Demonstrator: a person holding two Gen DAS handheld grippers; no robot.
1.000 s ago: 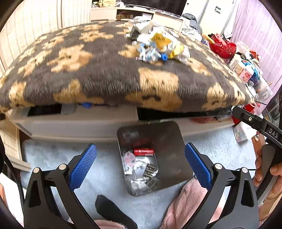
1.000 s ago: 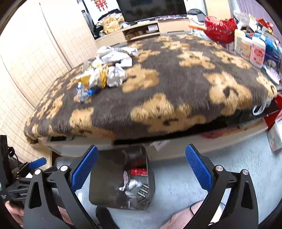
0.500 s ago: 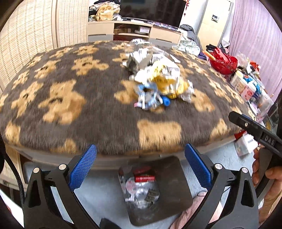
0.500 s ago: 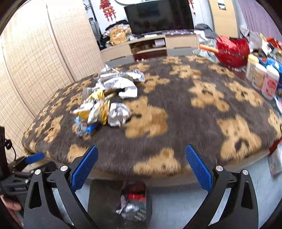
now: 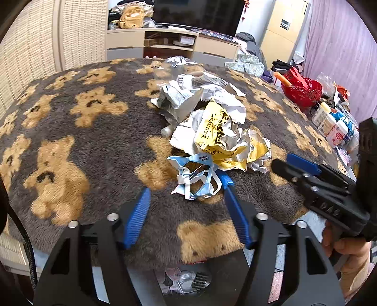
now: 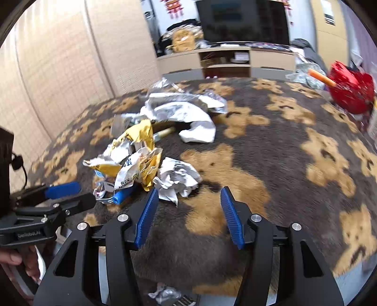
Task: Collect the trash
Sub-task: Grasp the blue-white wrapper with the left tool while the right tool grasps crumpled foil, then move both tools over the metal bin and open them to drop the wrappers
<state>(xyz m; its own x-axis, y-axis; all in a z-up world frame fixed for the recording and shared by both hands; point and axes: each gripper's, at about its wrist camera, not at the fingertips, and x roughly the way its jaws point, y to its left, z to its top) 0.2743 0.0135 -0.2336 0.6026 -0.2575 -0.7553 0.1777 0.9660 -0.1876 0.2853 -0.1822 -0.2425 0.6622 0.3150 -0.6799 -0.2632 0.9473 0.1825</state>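
While both pairs of blue fingers have just been closing, each stands half-spread with nothing between: the left gripper (image 5: pixel 186 207) just short of a blue-and-white wrapper (image 5: pixel 196 175), the right gripper (image 6: pixel 186 213) beside a crumpled white paper (image 6: pixel 178 180). The trash pile (image 5: pixel 212 122) lies mid-surface on the bear-patterned blanket (image 5: pixel 70 146).

walls: woven beige panels (image 5: pixel 33 58) on the left, purple curtain (image 5: pixel 339 54) on the right
furniture: low tv cabinet (image 6: pixel 226 61) with a dark screen (image 6: pixel 242 21), tall beige cupboard (image 5: pixel 285 30)
light: bright daylight
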